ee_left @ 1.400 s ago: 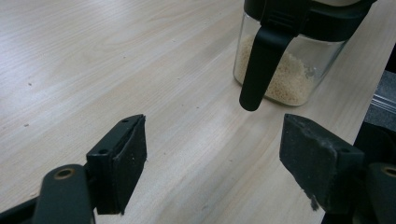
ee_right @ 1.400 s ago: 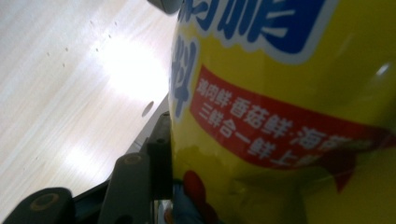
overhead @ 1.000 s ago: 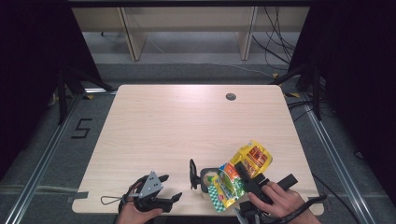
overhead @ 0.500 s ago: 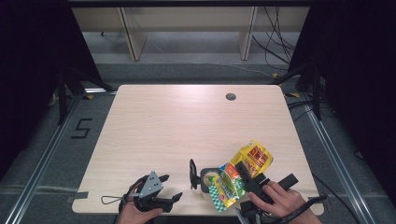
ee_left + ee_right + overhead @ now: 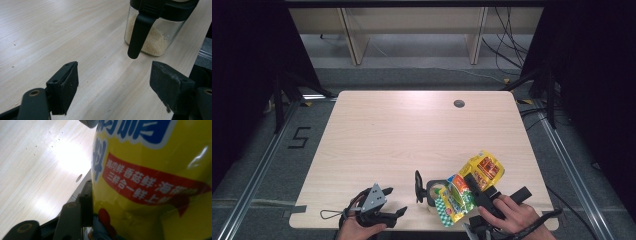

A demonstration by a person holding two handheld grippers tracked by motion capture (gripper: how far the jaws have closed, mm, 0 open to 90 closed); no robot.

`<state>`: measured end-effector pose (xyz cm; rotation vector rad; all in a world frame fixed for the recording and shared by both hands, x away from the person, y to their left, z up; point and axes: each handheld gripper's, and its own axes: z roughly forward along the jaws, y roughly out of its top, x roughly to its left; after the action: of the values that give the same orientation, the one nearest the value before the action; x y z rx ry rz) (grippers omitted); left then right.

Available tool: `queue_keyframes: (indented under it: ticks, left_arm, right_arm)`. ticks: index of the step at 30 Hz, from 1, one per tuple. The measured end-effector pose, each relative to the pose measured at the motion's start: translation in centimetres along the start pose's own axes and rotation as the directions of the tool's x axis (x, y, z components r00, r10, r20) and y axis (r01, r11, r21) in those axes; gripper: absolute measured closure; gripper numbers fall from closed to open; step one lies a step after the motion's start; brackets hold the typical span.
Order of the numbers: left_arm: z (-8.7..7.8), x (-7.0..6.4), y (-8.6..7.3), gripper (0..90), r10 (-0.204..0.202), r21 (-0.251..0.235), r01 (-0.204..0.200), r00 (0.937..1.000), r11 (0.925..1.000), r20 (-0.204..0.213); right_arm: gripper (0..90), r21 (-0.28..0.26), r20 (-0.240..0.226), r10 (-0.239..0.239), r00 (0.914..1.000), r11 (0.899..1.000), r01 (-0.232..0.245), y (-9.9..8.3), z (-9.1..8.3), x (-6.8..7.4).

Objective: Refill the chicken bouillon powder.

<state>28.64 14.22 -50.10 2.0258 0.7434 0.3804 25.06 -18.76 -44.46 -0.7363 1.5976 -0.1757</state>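
Barely shifted since a second ago: yellow seasoning pouch (image 5: 467,186) tipped over open glass jar (image 5: 435,194) near table's (image 5: 412,135) front edge, apparently pinched by right gripper (image 5: 477,186), left gripper (image 5: 394,201) idle and spread beside; granules may overshoot if tilted sharply.

Yellow seasoning bag (image 5: 472,184) tilted over lidless jar (image 5: 435,192).

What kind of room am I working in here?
Probably a lab recording rig, not a kitchen: a bare wooden table with a cable hole, black curtains at both sides, and loose cables on the floor.
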Motion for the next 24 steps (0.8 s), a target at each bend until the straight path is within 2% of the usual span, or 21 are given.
queue_keyframes:
  ticks: [2,3,4,5,7,8,9,12,13,14,15,16,17,18,20,21,22,23,24]
  left_arm:
    - [0.08,-0.08,-0.07,22.8,-0.008,0.003,0.008,0.9999,1.0000,0.007]
    - [0.01,-0.07,-0.10,22.8,0.002,0.010,-0.002,1.0000,0.9999,0.004]
    - [0.00,-0.13,-0.07,22.8,-0.002,-0.001,0.002,1.0000,1.0000,0.007]
    - [0.02,-0.16,-0.06,22.8,-0.012,-0.005,0.012,0.9999,0.9999,0.006]
    - [0.01,0.02,-0.05,22.8,0.007,-0.004,-0.007,1.0000,1.0000,0.001]
    - [-0.03,-0.04,-0.05,22.8,0.001,-0.001,-0.001,1.0000,1.0000,0.003]
    - [0.03,-0.07,-0.10,22.8,-0.010,-0.010,0.010,0.9999,0.9999,0.009]
    - [-0.08,0.04,-0.01,22.8,0.011,0.010,-0.011,0.9999,0.9999,-0.004]
    - [0.02,-0.16,-0.07,22.8,-0.014,-0.007,0.014,0.9999,0.9999,0.007]
    - [0.04,-0.18,-0.10,22.8,-0.016,-0.010,0.016,0.9998,0.9998,0.009]
    - [-0.10,-0.17,-0.04,22.8,-0.013,-0.003,0.013,0.9999,0.9999,0.007]
    - [-0.08,-0.13,-0.02,22.8,-0.012,-0.008,0.012,0.9999,0.9999,0.005]
    - [-0.07,-0.07,0.00,22.8,-0.015,-0.002,0.015,0.9998,0.9999,0.010]
    - [-0.04,-0.01,-0.02,22.8,0.001,0.000,-0.001,1.0000,1.0000,0.000]
    - [-0.13,0.05,-0.07,22.8,0.014,0.021,-0.014,0.9999,0.9997,-0.006]
    - [0.02,-0.13,-0.07,22.8,-0.012,-0.007,0.012,0.9999,0.9999,0.005]
    - [0.07,-0.10,-0.05,22.8,-0.016,-0.017,0.016,0.9998,0.9997,0.009]
    - [-0.02,-0.02,0.04,22.8,0.003,-0.010,-0.003,1.0000,0.9999,0.009]
    - [-0.02,-0.10,-0.01,22.8,-0.005,-0.011,0.005,1.0000,0.9999,0.009]
  right_arm:
    - [54.7,-0.010,-0.001,-0.005,1.0000,1.000,0.005,0.29,0.04,0.15]
    - [54.8,-0.013,-0.001,-0.002,1.0000,1.000,0.002,0.40,0.10,0.17]
    - [54.9,-0.042,0.033,0.008,0.9994,0.999,-0.006,0.34,0.36,0.39]
    - [55.2,-0.039,0.028,0.004,0.9996,0.999,-0.003,0.23,0.26,0.31]
    - [55.2,-0.013,0.011,0.008,0.9999,1.000,-0.008,0.08,0.03,0.03]
    - [55.2,-0.006,0.004,0.004,1.0000,1.000,-0.004,-0.05,-0.06,-0.10]
    - [55.3,-0.013,0.016,0.027,0.9995,1.000,-0.027,-0.04,0.00,-0.03]
    - [55.4,-0.016,-0.015,-0.008,0.9999,1.000,0.008,0.28,0.08,0.04]
    - [55.6,-0.014,-0.017,-0.013,0.9998,1.000,0.013,0.41,0.14,0.08]
    - [55.6,-0.015,-0.032,-0.013,0.9994,1.000,0.013,0.40,0.17,0.02]
    - [55.6,-0.014,0.015,-0.003,0.9999,1.000,0.003,0.36,0.11,0.19]
    - [55.6,-0.013,0.002,-0.006,1.0000,1.000,0.006,0.20,0.00,0.03]
    - [55.6,-0.012,0.010,0.001,0.9999,1.000,0.000,0.14,-0.01,-0.02]
    - [55.7,-0.010,0.011,0.012,0.9999,1.000,-0.012,0.07,-0.06,0.00]
    - [55.6,-0.006,0.007,-0.004,1.0000,1.000,0.004,0.06,0.00,0.00]
    - [55.7,-0.004,0.001,-0.005,1.0000,1.000,0.005,0.10,0.01,0.10]
    - [55.7,-0.009,-0.027,-0.001,0.9996,1.000,0.001,0.12,0.11,0.08]
    - [55.6,-0.013,0.019,-0.008,0.9998,1.000,0.008,0.07,0.14,0.32]
    - [55.7,-0.003,-0.005,-0.016,0.9999,1.000,0.016,0.04,0.10,0.20]
